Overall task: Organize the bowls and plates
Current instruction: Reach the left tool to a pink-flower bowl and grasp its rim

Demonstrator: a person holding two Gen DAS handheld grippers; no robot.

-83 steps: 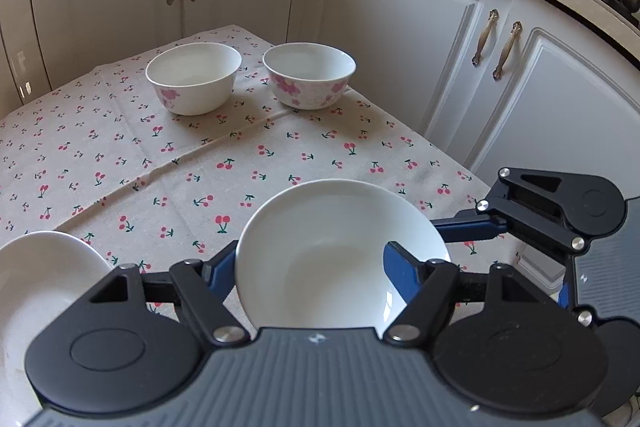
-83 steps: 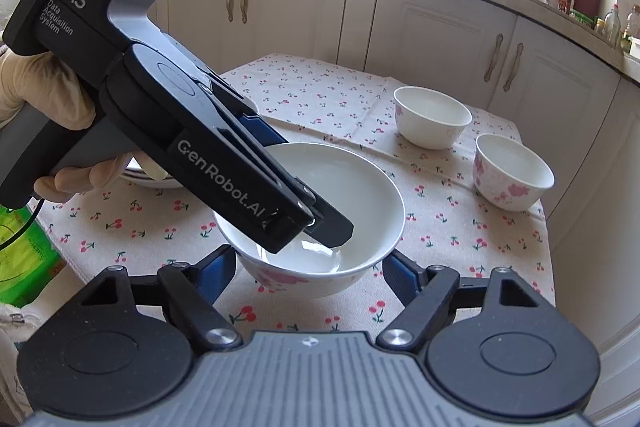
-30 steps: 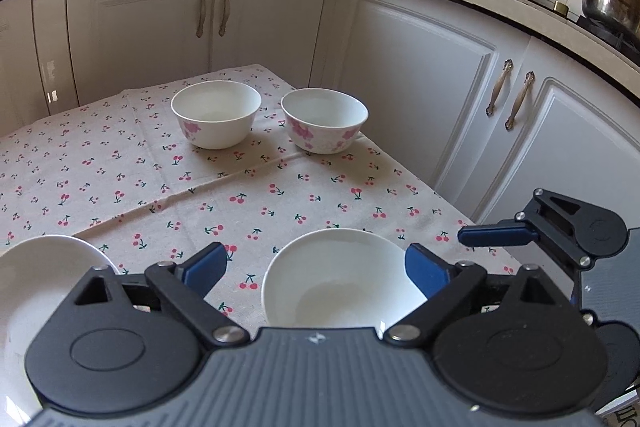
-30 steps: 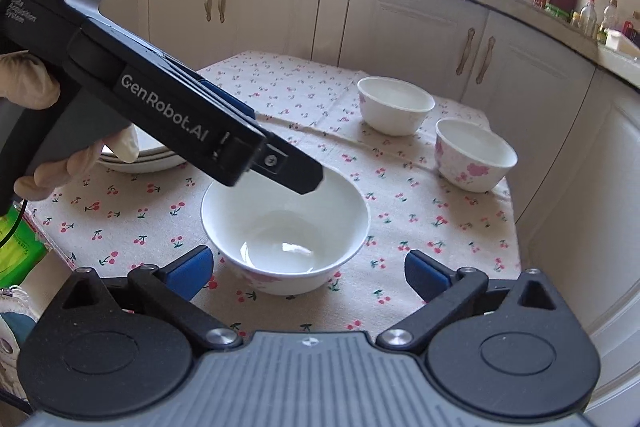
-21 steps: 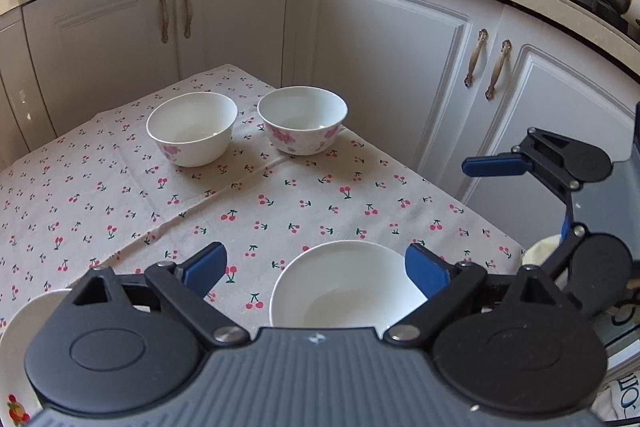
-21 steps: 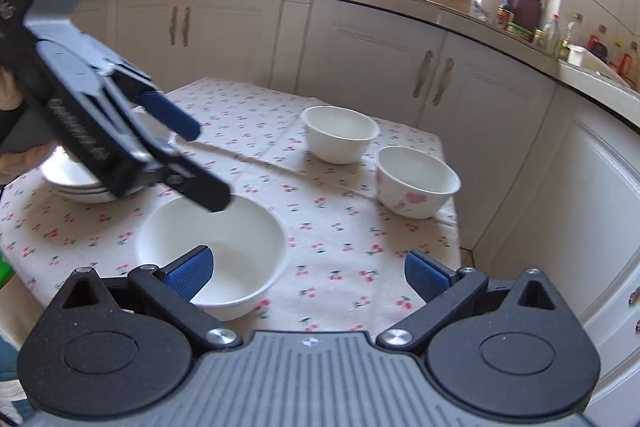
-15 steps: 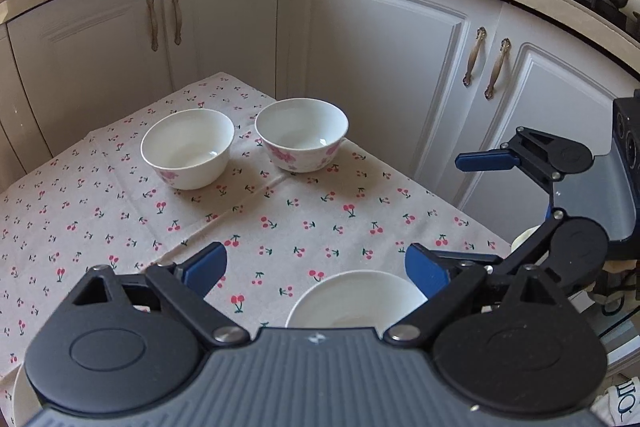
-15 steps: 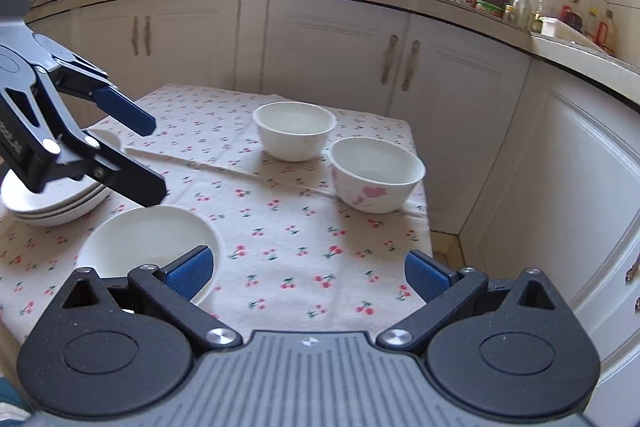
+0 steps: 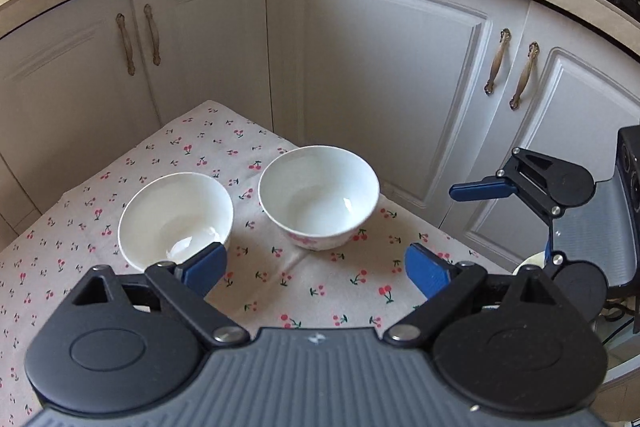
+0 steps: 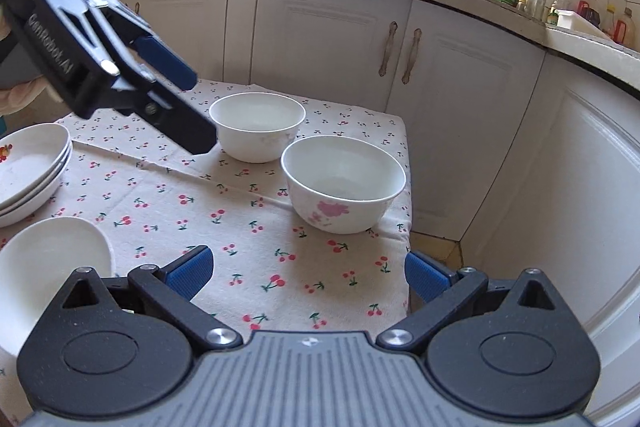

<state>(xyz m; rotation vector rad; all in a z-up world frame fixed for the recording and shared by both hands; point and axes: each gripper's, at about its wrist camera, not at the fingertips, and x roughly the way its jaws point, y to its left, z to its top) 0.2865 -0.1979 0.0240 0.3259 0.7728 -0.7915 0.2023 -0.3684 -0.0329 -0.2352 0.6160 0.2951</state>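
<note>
Two small white bowls stand side by side on the cherry-print tablecloth (image 10: pixel 240 223). The plain bowl (image 9: pixel 176 215) (image 10: pixel 258 131) is to the left of the pink-flowered bowl (image 9: pixel 318 195) (image 10: pixel 344 183). My left gripper (image 9: pixel 316 269) (image 10: pixel 198 113) hovers open just short of both bowls, with nothing between its fingers. My right gripper (image 10: pixel 307 273) is open and empty too, aimed at the flowered bowl; one of its blue fingers (image 9: pixel 478 191) shows at the right of the left wrist view. A wider white bowl (image 10: pixel 48 259) and a stack of plates (image 10: pixel 28 167) sit at the left.
The flowered bowl is close to the table's right edge (image 10: pixel 406 223), where the cloth hangs down. White cabinet doors (image 9: pixel 380 67) stand right behind and beside the table. A worktop with bottles, a knife board and pots runs above them.
Both grippers have drawn away from the wide bowl, which stays on the cloth, and swung toward the two small bowls. Those bowls now look nearer and larger in both views.
</note>
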